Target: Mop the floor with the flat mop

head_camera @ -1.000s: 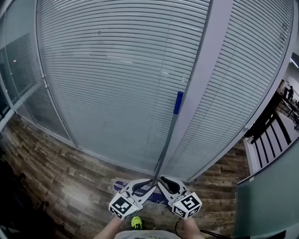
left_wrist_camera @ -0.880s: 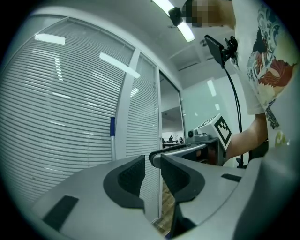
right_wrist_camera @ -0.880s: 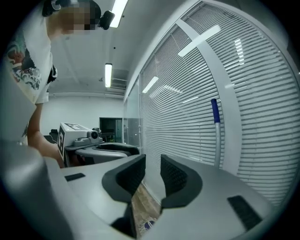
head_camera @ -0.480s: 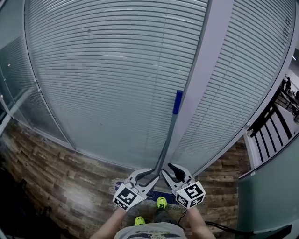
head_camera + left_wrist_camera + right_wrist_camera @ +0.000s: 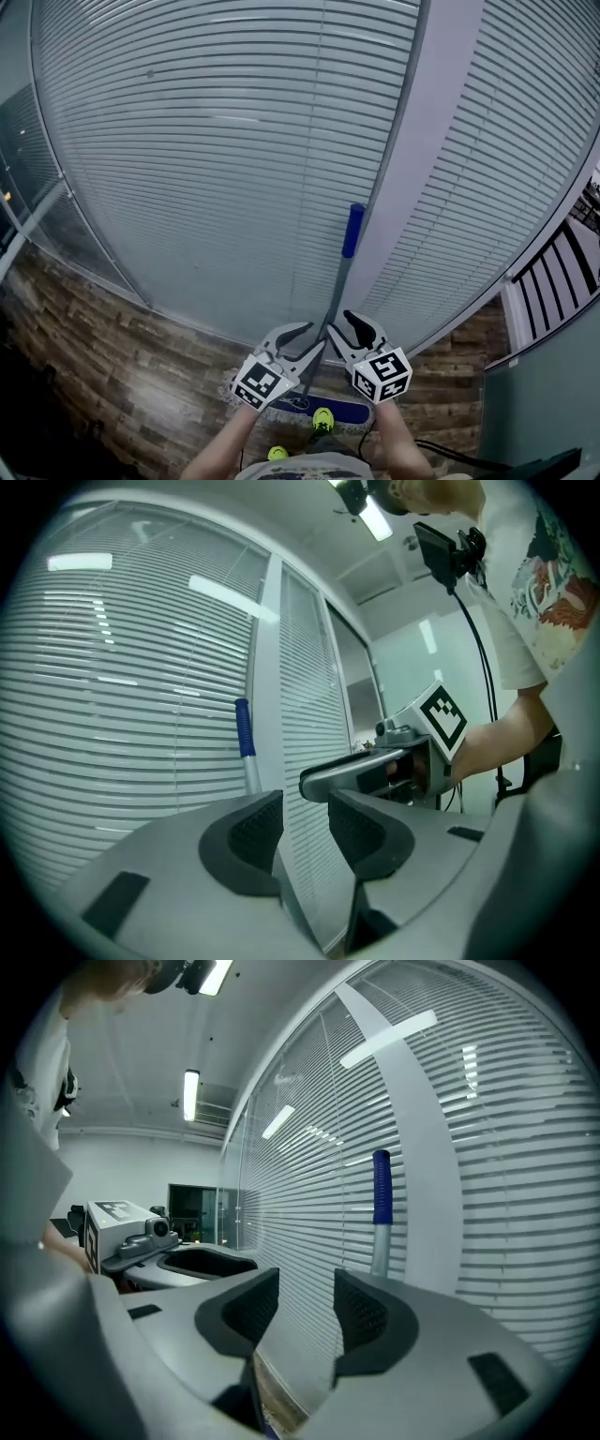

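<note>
A wall of slatted blinds [image 5: 234, 141] fills the view ahead, and a strip of wood-pattern floor [image 5: 112, 375] runs along its foot. The flat mop [image 5: 333, 300] stands parked against that wall. Its head [image 5: 323, 410] lies flat on the floor by the person's feet. Its pole rises close to upright, leaning away from the person, with the blue grip [image 5: 352, 230] resting near the pale pillar between the blinds.

The left hand-held gripper [image 5: 305, 339] and the right hand-held gripper [image 5: 349, 330] sit side by side at about waist height, both pointing toward the wall. The pole runs up between them. The jaws of each have just been opening and stand apart, and neither has anything between its pads.

In the left gripper view the pole [image 5: 246, 747] drops behind the outer edge of the left jaw, not into the gap [image 5: 305, 817]. In the right gripper view it [image 5: 381, 1194] stands beyond the right jaw, also clear of the gap [image 5: 307, 1302].

The pole therefore lies ahead of and between the two tools, with its long axis near vertical. In the head view the left one looks slightly closer to it, though the margin is small. Taking the mop up again would mean bringing either tool inward and forward, across that upright shaft.
</note>
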Demonstrator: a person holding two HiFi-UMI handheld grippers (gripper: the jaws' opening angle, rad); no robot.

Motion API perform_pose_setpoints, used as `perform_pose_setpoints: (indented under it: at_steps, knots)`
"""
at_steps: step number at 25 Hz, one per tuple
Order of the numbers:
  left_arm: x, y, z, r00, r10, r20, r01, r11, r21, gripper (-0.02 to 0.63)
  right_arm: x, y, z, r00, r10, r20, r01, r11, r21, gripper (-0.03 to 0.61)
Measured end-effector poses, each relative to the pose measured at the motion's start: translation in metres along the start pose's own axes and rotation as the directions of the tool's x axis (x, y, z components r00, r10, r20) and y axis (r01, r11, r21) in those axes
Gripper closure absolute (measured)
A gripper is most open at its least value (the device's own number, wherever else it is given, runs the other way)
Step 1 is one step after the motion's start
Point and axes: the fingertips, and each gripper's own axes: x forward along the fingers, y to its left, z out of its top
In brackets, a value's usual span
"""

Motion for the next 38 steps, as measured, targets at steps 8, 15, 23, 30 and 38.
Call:
perform_pose_setpoints:
  at_steps: [8, 15, 23, 30, 38]
  knots:
    - [0.086, 0.039, -0.016, 0.999, 0.025, -0.043, -0.024, 1.000, 0.008, 0.461, 0.043, -0.080, 0.011, 1.000, 0.000, 0.003, 0.000, 1.000, -0.004, 0.407]
    - [0.159, 0.096, -0.024, 0.995, 0.075, -0.063, -0.075, 0.997, 0.009, 0.428, 0.088, -0.130, 0.025, 0.998, 0.067, 0.011, -0.067, 0.998, -0.016, 0.407]
    - [0.193, 0.108, -0.032, 0.993, 0.084, -0.081, -0.083, 0.996, 0.013, 0.442, 0.101, -0.138, 0.027, 0.987, 0.161, 0.009, -0.160, 0.987, -0.028, 0.405]
    - [0.183, 0.098, -0.032, 0.996, 0.076, -0.054, -0.078, 0.996, -0.043, 0.480, 0.098, -0.128, 0.045, 0.984, 0.177, 0.037, -0.174, 0.982, -0.066, 0.405]
    - [0.117, 0.037, -0.013, 0.999, 0.047, -0.020, -0.048, 0.998, -0.036, 0.486, 0.045, -0.048, 0.082, 0.973, 0.197, 0.124, -0.184, 0.977, -0.109, 0.405]
